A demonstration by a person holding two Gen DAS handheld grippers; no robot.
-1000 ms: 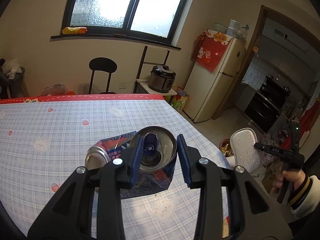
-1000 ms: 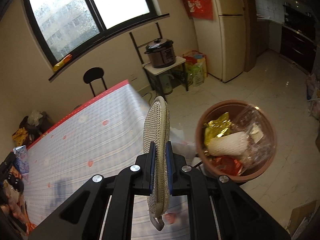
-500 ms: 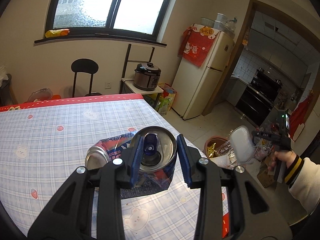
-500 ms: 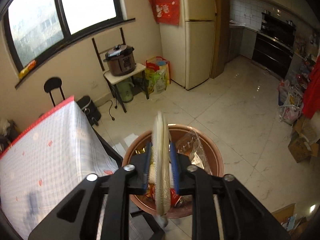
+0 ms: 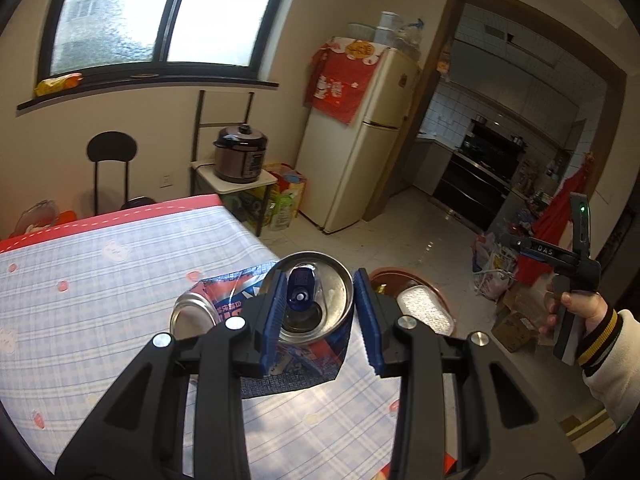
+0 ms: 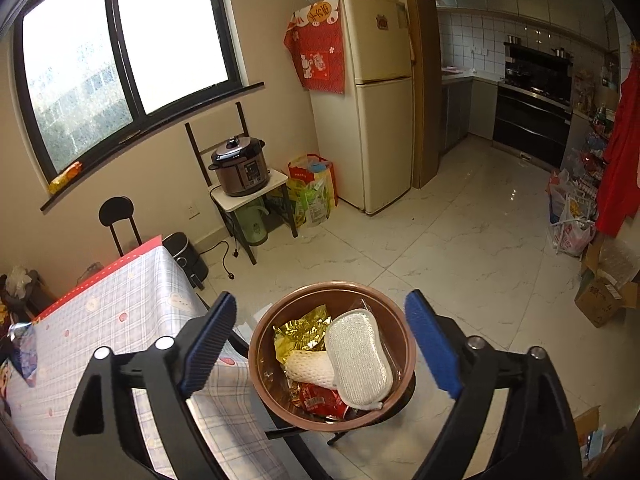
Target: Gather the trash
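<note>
Covering the table (image 5: 100, 280), checked cloth; marble-tiled floor (image 6: 460, 240).

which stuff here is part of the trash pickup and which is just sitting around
Part of the job:
- crushed can, held in the left tool
- brown bin
- white scrub pad lying in the bin
- gold wrapper in the bin
- right tool, opening, nothing between its fingers

Just lying about:
- fridge
- pressure cooker
- black chair
- cardboard box

Daylight is admitted through the blown-out window (image 5: 160, 12) at 11 o'clock. Fisheye bending and dark vignetting are seen at edges. Mild blur is noted.
</note>
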